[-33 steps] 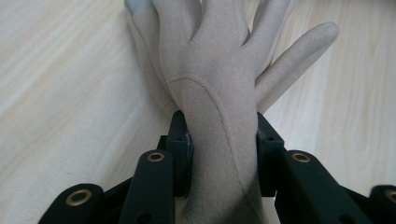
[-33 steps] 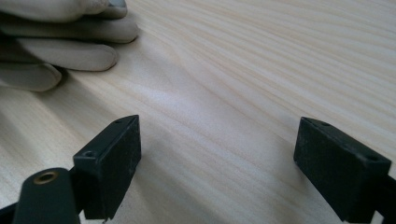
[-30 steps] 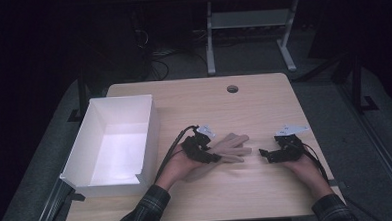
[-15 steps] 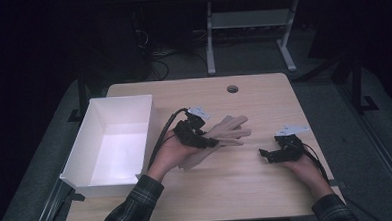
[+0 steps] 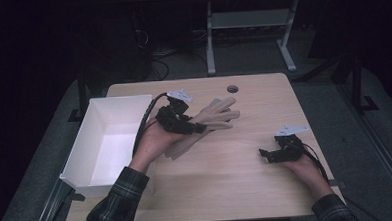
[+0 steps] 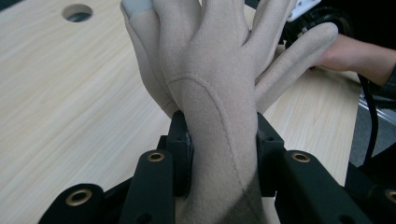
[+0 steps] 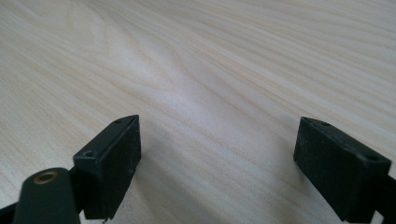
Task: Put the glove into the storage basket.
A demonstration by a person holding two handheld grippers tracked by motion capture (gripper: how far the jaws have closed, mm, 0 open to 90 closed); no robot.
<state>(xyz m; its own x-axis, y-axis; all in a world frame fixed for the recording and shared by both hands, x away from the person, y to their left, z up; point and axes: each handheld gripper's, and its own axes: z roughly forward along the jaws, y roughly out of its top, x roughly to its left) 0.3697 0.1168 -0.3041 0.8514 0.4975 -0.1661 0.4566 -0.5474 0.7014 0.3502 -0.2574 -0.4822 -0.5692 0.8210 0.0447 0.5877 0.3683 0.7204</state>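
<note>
Two beige fleece gloves [image 5: 212,121] are clamped together between the jaws of the left gripper [image 5: 197,128], which has lifted them off the wooden table [image 5: 226,164] since a second ago, so they now hang in the air just right of the white box [image 5: 110,139]. I judge that the pick-up is done and the carry to the box comes next. Meanwhile the right gripper [image 5: 266,154] rests on the table with its jaws wide apart and nothing between them.
</note>
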